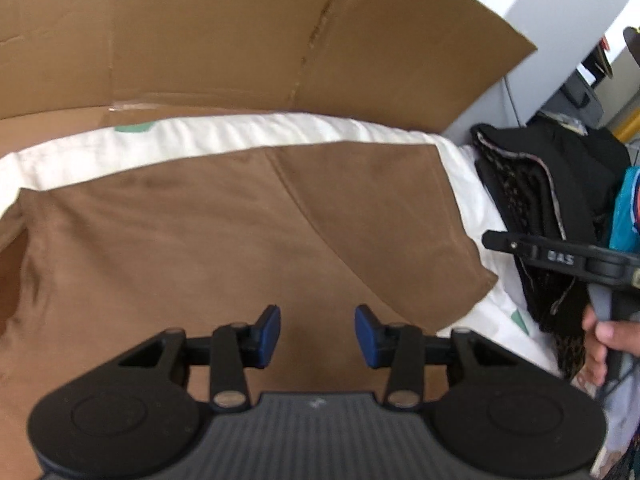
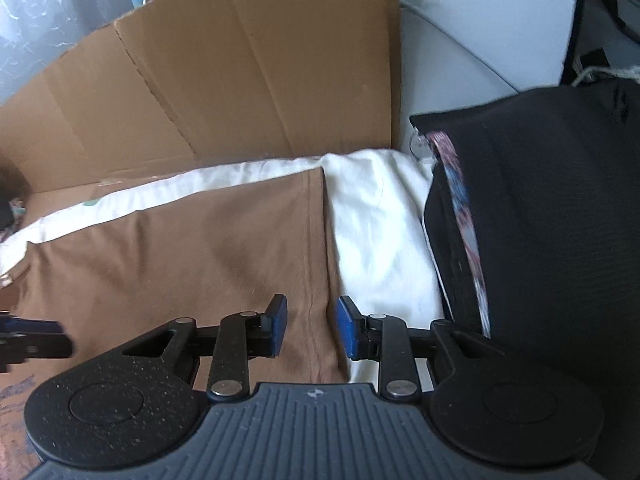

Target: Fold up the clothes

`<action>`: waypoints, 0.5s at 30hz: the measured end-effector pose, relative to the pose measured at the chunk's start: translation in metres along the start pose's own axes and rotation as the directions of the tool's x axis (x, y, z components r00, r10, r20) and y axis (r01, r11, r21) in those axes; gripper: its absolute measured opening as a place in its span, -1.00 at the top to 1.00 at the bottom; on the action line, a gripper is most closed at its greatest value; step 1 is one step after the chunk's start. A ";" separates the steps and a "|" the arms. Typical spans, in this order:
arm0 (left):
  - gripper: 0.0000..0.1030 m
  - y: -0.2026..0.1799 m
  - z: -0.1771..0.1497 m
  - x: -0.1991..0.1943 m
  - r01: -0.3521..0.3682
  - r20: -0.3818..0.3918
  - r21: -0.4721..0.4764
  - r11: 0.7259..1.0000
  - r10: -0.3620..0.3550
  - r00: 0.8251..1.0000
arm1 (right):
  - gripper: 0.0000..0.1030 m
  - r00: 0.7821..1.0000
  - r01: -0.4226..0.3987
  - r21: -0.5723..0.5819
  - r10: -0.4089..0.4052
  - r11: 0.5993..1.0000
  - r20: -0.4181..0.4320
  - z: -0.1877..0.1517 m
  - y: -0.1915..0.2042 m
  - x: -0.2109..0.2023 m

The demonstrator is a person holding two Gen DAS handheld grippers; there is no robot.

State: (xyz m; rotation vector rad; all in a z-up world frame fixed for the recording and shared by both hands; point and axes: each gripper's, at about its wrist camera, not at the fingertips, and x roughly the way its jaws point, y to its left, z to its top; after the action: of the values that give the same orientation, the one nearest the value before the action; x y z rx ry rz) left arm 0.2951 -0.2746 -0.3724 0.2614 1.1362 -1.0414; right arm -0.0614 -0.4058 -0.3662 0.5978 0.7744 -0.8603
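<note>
One brown garment (image 1: 224,236) is seen, spread flat on one white sheet (image 1: 256,132) marked with small green patches. The sheet's right part (image 2: 380,216) is left bare beside the garment's straight right edge. One large cardboard panel (image 1: 240,36) is stood up behind the sheet, creased down its middle. One pile of dark clothes (image 1: 536,184) is stacked at the right of the sheet, with a patterned band showing along its folded edge; in the right wrist view the same pile (image 2: 540,216) is seen close up, touching the sheet. A turquoise item (image 1: 628,208) is glimpsed behind the pile, too cut off to identify.

Two tongs are counted. The left tongs (image 1: 318,336) are held low over the near part of the brown garment, pointing toward the cardboard, with the two blue pads parted and nothing gripped between them. The right tongs (image 2: 312,330) are held over the garment's right edge, one pad above brown cloth and the other above white sheet; the pads are parted with a moderate gap and nothing is clamped. Whether either pair touches the cloth cannot be told.

In the left wrist view the right tongs are seen from the side, gripped by one hand (image 1: 604,340) whose fingers are wrapped around the handle.
</note>
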 end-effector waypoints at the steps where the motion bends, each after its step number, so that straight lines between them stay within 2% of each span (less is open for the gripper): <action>1: 0.17 -0.003 -0.001 0.002 0.001 -0.001 0.008 1.000 0.000 1.000 | 0.33 1.000 -0.004 0.010 0.004 1.000 -0.004 -0.003 -0.001 -0.002; 9: 0.17 -0.026 -0.011 0.015 0.063 0.013 0.034 0.997 -0.064 0.998 | 0.31 0.998 -0.005 0.111 0.012 0.994 -0.066 -0.027 -0.005 -0.007; 12: 0.17 -0.035 -0.012 0.025 0.104 0.013 0.037 0.994 -0.104 0.994 | 0.29 0.996 -0.028 0.181 0.043 0.983 -0.082 -0.034 -0.011 -0.005; 13: 0.19 -0.038 -0.012 0.030 0.113 0.014 0.040 0.993 -0.114 0.993 | 0.28 0.995 -0.036 0.204 0.054 0.978 -0.087 -0.036 -0.013 -0.005; 15: 0.41 -0.042 -0.013 0.037 0.136 0.016 0.038 0.990 -0.137 0.990 | 0.28 0.992 -0.050 0.251 0.076 0.967 -0.096 -0.041 -0.017 -0.004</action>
State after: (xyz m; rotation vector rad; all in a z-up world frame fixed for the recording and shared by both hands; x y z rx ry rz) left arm 0.2554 -0.3083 -0.3958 0.2050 1.1315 -1.1839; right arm -0.0917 -0.3835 -0.3896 0.8910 0.7431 -0.8786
